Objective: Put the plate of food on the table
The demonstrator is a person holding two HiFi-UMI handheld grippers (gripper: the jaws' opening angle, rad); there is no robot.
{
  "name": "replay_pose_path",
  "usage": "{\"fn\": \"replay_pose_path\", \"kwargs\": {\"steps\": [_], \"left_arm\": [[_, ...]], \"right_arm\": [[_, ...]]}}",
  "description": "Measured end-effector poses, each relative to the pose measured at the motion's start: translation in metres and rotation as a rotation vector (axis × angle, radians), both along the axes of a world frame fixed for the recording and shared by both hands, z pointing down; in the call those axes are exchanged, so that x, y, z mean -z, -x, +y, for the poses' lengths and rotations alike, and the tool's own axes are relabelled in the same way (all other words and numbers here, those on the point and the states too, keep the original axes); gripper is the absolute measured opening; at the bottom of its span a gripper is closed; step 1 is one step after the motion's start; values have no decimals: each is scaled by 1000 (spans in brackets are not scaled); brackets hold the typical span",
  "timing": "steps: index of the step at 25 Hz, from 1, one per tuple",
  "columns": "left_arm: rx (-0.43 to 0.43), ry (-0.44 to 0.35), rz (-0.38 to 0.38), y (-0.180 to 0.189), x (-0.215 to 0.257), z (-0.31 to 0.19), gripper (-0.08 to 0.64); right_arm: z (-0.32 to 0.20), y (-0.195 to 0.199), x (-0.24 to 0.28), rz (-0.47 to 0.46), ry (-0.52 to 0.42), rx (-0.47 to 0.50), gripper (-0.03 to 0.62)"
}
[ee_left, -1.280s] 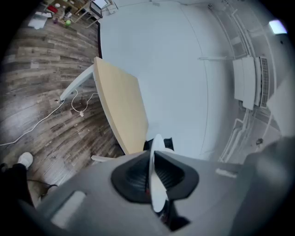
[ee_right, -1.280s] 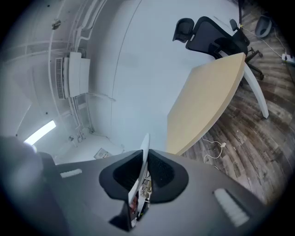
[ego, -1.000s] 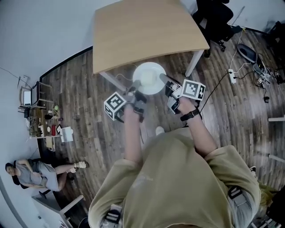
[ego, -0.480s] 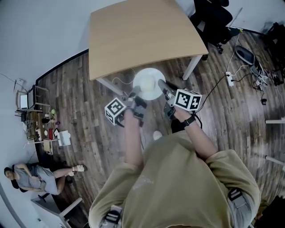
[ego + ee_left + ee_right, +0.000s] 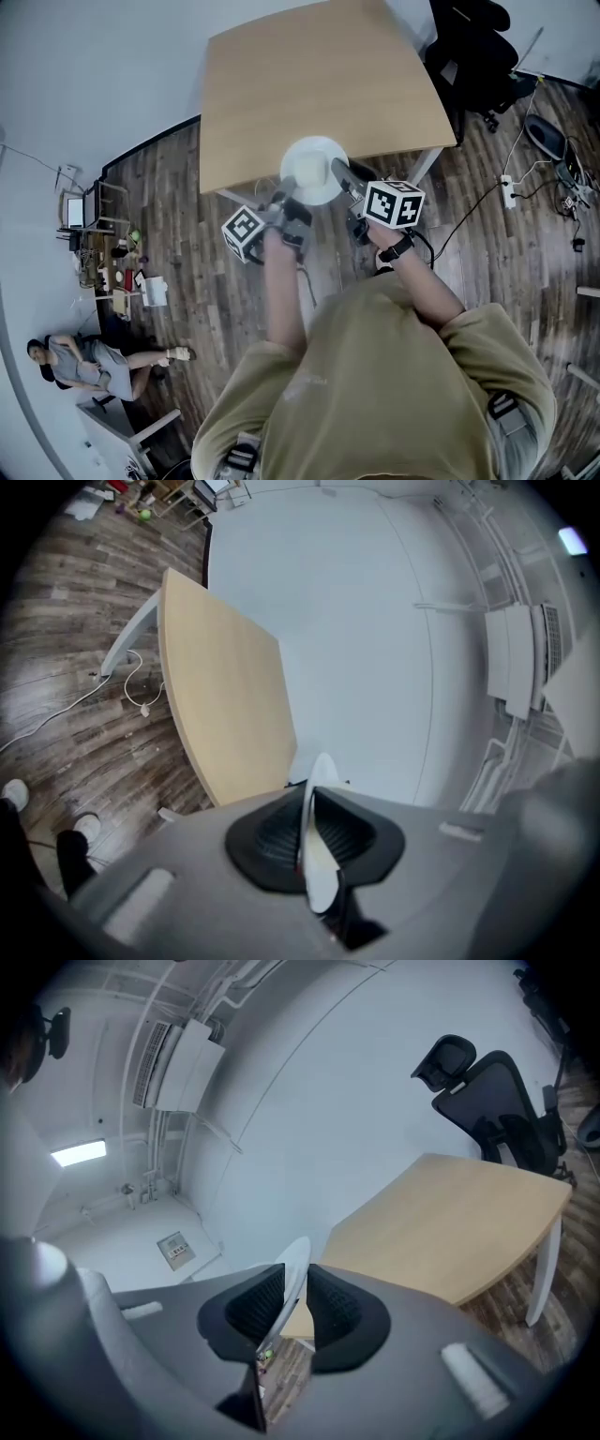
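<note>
A white round plate (image 5: 316, 169) with something pale on it hangs at the near edge of the light wooden table (image 5: 319, 84). My left gripper (image 5: 286, 197) is shut on the plate's left rim; in the left gripper view the thin rim (image 5: 320, 782) is pinched between the black pads of that gripper (image 5: 309, 832). My right gripper (image 5: 343, 175) is at the plate's right rim. Its jaws are opening: in the right gripper view the rim (image 5: 291, 1269) stands between the pads of the gripper (image 5: 292, 1302) with a gap on one side.
A black office chair (image 5: 478, 47) stands at the table's far right corner, also seen in the right gripper view as the chair (image 5: 497, 1110). Cables (image 5: 553, 159) lie on the wooden floor to the right. A seated person (image 5: 80, 361) and a cluttered shelf (image 5: 103, 272) are far left.
The plate and both grippers have come forward from the floor side to the table's near edge. Both grippers stay at the plate's rims.
</note>
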State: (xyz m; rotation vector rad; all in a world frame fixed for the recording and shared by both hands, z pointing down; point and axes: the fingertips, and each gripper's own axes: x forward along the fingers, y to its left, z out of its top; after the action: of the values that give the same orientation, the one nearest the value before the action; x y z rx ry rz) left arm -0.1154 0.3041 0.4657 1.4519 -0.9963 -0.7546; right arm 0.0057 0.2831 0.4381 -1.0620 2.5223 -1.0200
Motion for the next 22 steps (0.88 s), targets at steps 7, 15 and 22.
{"fn": "replay_pose_path", "kwargs": {"steps": [7,15,22], "left_arm": [[56,80,5,-123,5,-197,18],[61,127,11,-123,-21,-208,17],[4,144,-8,-118,-54,-221,14]], "right_arm": [[-206,-122,-1,-13,61,55,84],[-222,-121,-34,-29,146,89,92],[-232,-117,-66,-27,177,58,95]]}}
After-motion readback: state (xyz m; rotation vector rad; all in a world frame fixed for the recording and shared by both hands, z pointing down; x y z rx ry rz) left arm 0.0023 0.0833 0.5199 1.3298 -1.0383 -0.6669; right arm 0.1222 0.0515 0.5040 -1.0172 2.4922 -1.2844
